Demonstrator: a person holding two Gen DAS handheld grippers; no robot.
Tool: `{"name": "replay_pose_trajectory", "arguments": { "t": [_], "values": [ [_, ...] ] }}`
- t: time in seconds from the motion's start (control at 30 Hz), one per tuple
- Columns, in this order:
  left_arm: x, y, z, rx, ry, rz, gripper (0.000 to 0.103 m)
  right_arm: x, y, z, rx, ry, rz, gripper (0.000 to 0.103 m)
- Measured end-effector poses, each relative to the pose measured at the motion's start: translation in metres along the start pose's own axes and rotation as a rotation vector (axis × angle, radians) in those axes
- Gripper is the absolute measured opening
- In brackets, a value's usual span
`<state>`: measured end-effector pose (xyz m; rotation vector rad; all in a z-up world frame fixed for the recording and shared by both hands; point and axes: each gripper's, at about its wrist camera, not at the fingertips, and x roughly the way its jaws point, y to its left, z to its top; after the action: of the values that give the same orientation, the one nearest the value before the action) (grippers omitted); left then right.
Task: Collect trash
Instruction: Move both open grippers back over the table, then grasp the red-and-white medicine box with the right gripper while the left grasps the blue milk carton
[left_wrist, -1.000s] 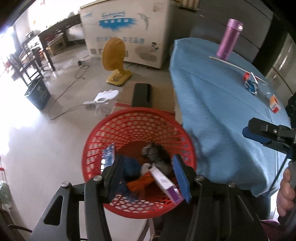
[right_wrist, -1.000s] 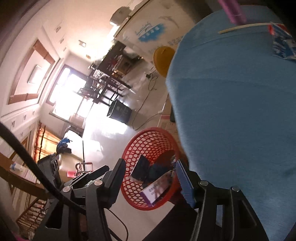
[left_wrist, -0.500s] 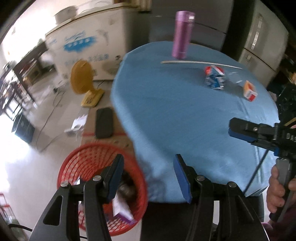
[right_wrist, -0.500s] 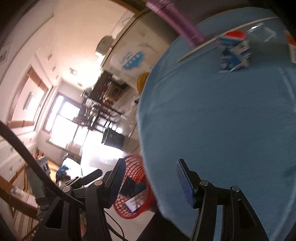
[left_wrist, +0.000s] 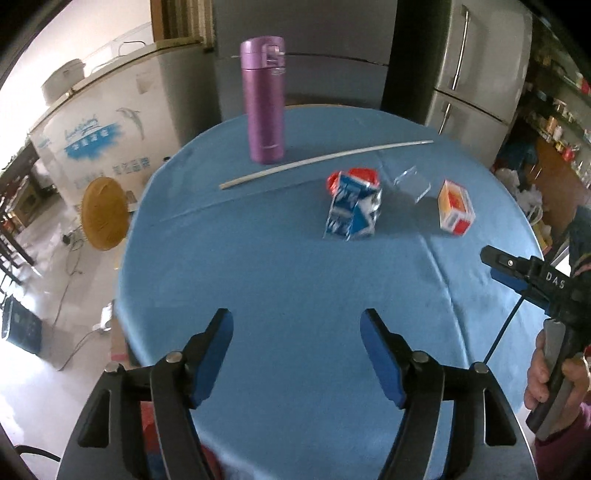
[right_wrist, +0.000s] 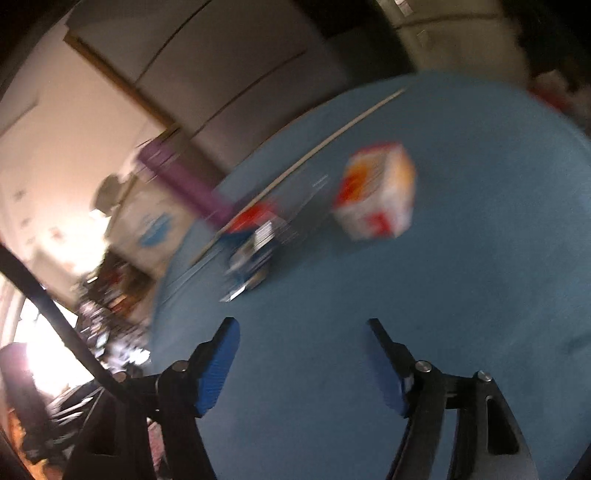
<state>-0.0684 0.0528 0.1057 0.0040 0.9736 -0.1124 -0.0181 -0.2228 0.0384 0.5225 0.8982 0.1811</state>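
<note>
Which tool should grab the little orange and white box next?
Probably the right tool. The orange and white box sits almost straight ahead of its open, empty jaws. From the left tool, the box lies off to the right, with the crumpled blue carton more directly ahead.

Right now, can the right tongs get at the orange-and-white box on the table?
Probably yes. The right tongs are open and empty, and only bare blue cloth lies between them and the box. The clear wrapper lies off to one side.
</note>
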Motion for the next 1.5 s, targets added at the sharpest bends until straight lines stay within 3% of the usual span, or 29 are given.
{"name": "replay_pose_trajectory", "arguments": {
  "t": [0.1,0.3,0.5,0.73,0.8,0.93,1.03,1.1,1.23,1.37,1.5],
  "values": [
    [0.024,-0.012,0.021,0.008,0.004,-0.068,0.072,0.008,-0.014,0.021,0.015,-0.022,-0.058,0.076],
    [0.069,-0.039,0.06,0.04,0.001,-0.128,0.072,0.044,-0.02,0.055,0.0,-0.001,-0.142,0.077],
    [0.111,-0.045,0.083,0.005,0.034,-0.161,0.076,0.072,-0.026,0.059,0.0,0.001,-0.229,0.077],
    [0.144,-0.055,0.091,0.005,0.022,-0.177,0.076,0.081,-0.029,0.065,-0.028,-0.041,-0.265,0.076],
    [0.152,-0.059,0.091,0.016,0.024,-0.174,0.076,0.082,-0.029,0.064,-0.059,-0.043,-0.283,0.061],
    [0.164,-0.061,0.086,0.024,0.031,-0.191,0.076,0.075,-0.033,0.064,-0.066,-0.048,-0.259,0.059],
    [0.165,-0.06,0.084,0.019,0.007,-0.206,0.064,0.069,-0.036,0.062,-0.06,-0.047,-0.23,0.058],
    [0.158,-0.062,0.082,0.032,0.001,-0.237,0.045,0.061,-0.037,0.057,-0.049,-0.045,-0.207,0.058],
    [0.144,-0.068,0.076,0.07,-0.01,-0.219,0.038,0.046,-0.034,0.047,-0.047,-0.047,-0.174,0.056],
    [0.118,-0.064,0.064,0.07,-0.027,-0.238,0.01,0.027,-0.029,0.036,-0.055,-0.058,-0.147,0.055],
    [0.097,-0.059,0.045,0.092,-0.038,-0.215,0.01,0.014,-0.021,0.02,-0.095,-0.054,-0.151,0.055]
  ]
}}
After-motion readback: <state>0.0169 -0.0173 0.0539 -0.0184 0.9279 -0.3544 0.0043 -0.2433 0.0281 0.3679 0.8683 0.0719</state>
